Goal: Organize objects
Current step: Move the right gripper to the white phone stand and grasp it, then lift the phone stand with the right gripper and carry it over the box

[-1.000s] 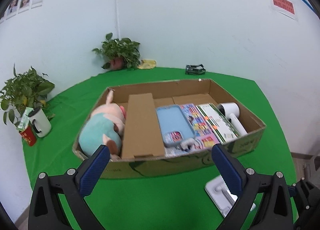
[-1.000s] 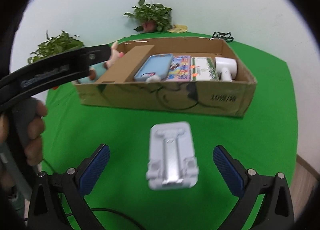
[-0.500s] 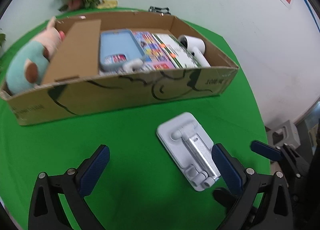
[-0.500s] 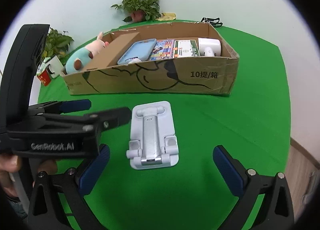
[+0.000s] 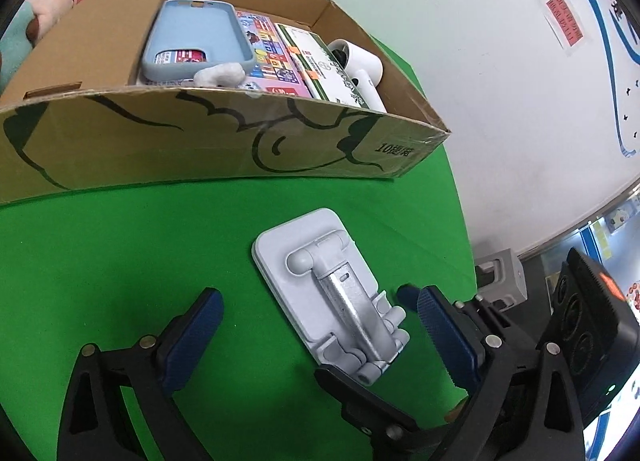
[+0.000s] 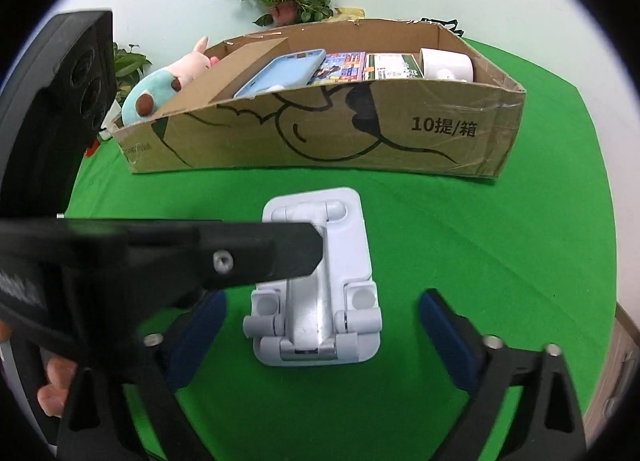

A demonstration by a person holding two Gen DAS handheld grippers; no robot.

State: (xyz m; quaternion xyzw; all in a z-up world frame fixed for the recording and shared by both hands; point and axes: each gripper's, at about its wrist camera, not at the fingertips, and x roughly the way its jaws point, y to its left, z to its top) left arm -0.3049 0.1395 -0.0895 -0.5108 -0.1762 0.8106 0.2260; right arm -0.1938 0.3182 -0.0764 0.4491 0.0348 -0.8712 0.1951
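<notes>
Left of frame in the right wrist view, the left tongs (image 6: 256, 257) reach across, one black finger over the stand (image 6: 316, 313); in their own view they are spread, stand between the pads, untouched. At centre the stand lies folded flat on the green bench (image 6: 500, 261), near the box (image 6: 320, 133). The right tongs (image 6: 322, 337) straddle it, jaws closing, pads not yet on it. Risks, as judged: both tongs converging on one item may collide; a pinch on the hinged arm could skid the stand away.
</notes>
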